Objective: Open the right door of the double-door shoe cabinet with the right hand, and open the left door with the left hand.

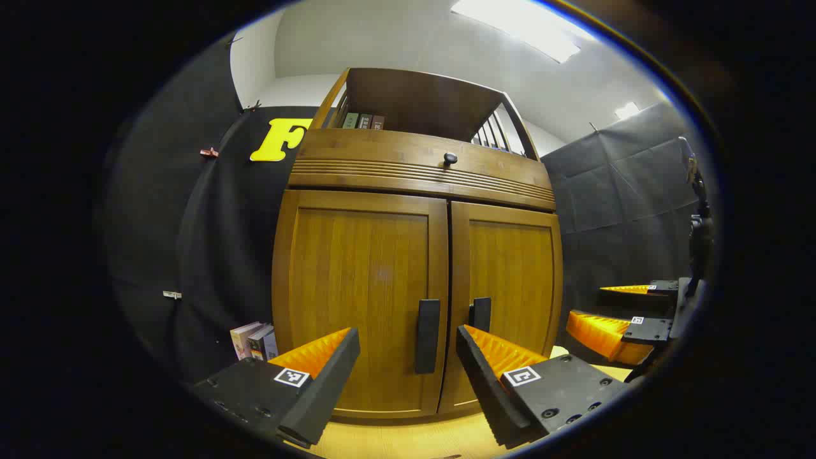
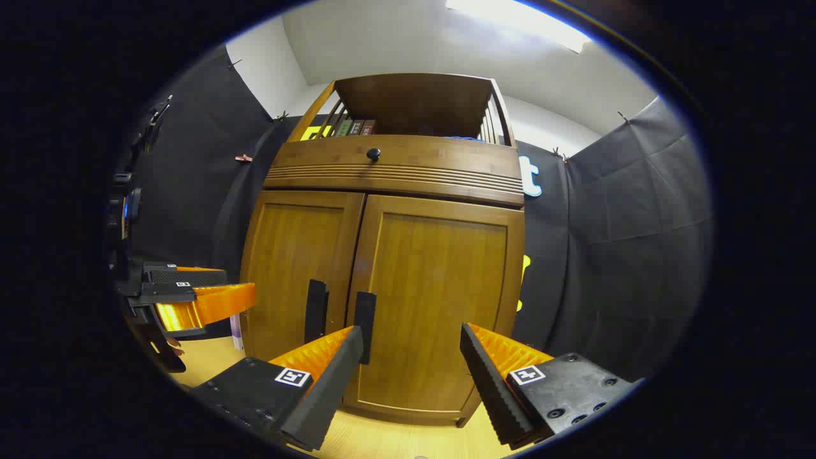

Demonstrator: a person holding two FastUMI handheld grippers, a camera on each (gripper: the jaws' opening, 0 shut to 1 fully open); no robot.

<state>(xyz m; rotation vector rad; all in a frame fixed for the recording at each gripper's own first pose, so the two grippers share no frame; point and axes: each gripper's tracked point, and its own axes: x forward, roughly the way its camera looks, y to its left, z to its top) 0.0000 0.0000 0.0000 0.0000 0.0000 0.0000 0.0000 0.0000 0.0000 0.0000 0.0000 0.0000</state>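
Two grippers, left gripper (image 1: 408, 341) and right gripper (image 2: 411, 338), fingers spread, before two shut cabinet doors (image 1: 363, 299).

No legible text anywhere on the shoe cabinet (image 1: 421, 268). Square black-and-white coded markers sit on top of the left gripper (image 1: 408, 341) and the right gripper (image 2: 411, 341), one per finger, patterns only, no characters. The book spines (image 1: 360, 120) on the cabinet's top shelf and the boxes (image 1: 254, 341) on the floor by its left side carry print too small and blurred to make out.
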